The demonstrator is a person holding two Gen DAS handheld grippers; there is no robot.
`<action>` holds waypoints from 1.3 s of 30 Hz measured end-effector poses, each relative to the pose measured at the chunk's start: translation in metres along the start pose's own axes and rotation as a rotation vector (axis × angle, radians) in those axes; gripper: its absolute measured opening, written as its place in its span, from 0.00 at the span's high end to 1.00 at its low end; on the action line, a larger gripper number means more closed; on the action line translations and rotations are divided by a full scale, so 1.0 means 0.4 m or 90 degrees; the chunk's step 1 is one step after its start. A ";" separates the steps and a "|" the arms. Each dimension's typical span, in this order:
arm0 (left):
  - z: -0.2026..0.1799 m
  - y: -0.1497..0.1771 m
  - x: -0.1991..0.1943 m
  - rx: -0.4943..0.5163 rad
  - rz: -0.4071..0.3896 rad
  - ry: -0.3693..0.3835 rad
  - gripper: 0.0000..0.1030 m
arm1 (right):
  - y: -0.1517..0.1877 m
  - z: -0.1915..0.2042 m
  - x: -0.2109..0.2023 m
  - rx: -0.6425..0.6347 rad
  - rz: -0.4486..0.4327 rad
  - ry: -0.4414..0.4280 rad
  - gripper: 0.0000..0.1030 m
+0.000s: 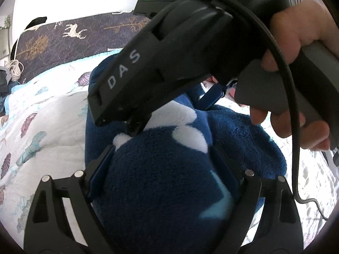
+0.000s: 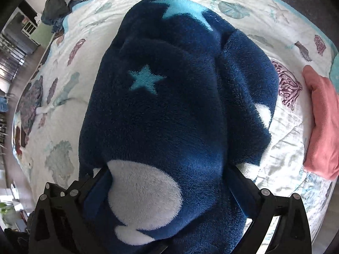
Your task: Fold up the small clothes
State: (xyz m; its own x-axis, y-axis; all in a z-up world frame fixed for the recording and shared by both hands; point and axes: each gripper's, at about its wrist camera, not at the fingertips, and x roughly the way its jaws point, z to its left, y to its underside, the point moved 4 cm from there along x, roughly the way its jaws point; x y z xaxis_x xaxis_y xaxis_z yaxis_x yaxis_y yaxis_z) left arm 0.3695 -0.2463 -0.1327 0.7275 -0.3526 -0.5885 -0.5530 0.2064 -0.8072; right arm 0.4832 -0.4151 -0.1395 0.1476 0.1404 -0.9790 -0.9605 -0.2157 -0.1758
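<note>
A dark blue fleece garment [image 2: 169, 105] with white blotches and pale blue stars lies bunched on the bed. My right gripper [image 2: 169, 180] points steeply down at it. Its jaws stand wide, and a fleece bulge with a white blotch fills the gap between them. In the left wrist view the same fleece [image 1: 243, 137] swells up between the spread fingers of my left gripper [image 1: 162, 169]. The right gripper's black housing [image 1: 169, 63], held by a hand [image 1: 296, 31], crosses above the garment and hides its far part.
The bed is covered by a white quilt [image 2: 275, 31] printed with shells and leaves. A folded coral-pink cloth [image 2: 322, 127] lies to the right of the fleece. A dark deer-print blanket [image 1: 74, 38] runs along the far side. A dark clothes pile [image 2: 55, 10] sits at the bed's corner.
</note>
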 end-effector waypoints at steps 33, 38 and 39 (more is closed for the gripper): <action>0.306 -0.038 -0.077 -0.291 0.116 0.150 0.04 | 0.297 -0.123 -0.219 0.193 -0.203 -0.365 0.15; 0.315 0.060 0.046 -0.441 0.243 0.257 0.04 | 0.218 -0.189 -0.252 0.186 -0.240 -0.364 0.00; 0.315 0.077 0.060 -0.482 0.249 0.293 0.04 | 0.204 -0.190 -0.238 0.179 -0.225 -0.415 0.00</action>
State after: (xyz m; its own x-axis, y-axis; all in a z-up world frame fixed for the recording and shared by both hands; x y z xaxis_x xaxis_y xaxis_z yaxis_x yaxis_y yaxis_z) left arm 0.4211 -0.1333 -0.1772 0.2953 -0.7403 -0.6039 -0.9545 -0.2002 -0.2212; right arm 0.4087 -0.5196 -0.0687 0.3709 0.7115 -0.5969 -0.9189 0.1878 -0.3470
